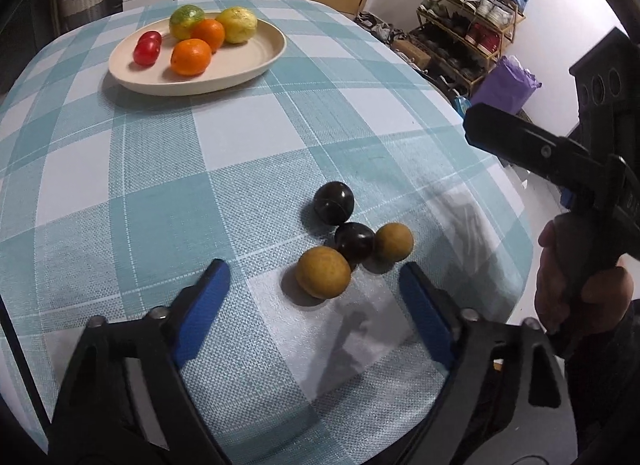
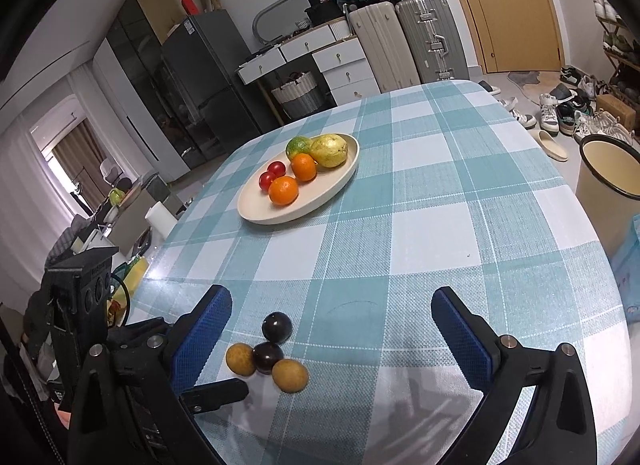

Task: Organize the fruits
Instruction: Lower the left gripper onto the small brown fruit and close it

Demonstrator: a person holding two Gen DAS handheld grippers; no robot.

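Two dark plums point(image 1: 333, 202) point(image 1: 354, 241) and two tan round fruits point(image 1: 323, 272) point(image 1: 393, 242) lie clustered on the checked tablecloth near its front edge. A cream oval plate point(image 1: 256, 65) at the far left holds two oranges point(image 1: 191, 57), two red tomatoes point(image 1: 147, 48), a green citrus point(image 1: 186, 21) and a yellow guava point(image 1: 237, 24). My left gripper point(image 1: 314, 271) is open, low, its fingers either side of the nearest tan fruit. My right gripper point(image 2: 331, 301) is open and empty above the table; the cluster point(image 2: 269, 357) lies by its left finger. The plate point(image 2: 320, 201) is farther off.
The table's right edge drops to the floor by a shoe rack point(image 1: 472, 33) and a purple bag point(image 1: 508, 81). In the right wrist view there are a bin point(image 2: 608, 169), loose shoes point(image 2: 560, 117), suitcases point(image 2: 404, 41) and a fridge point(image 2: 208, 77) beyond the table.
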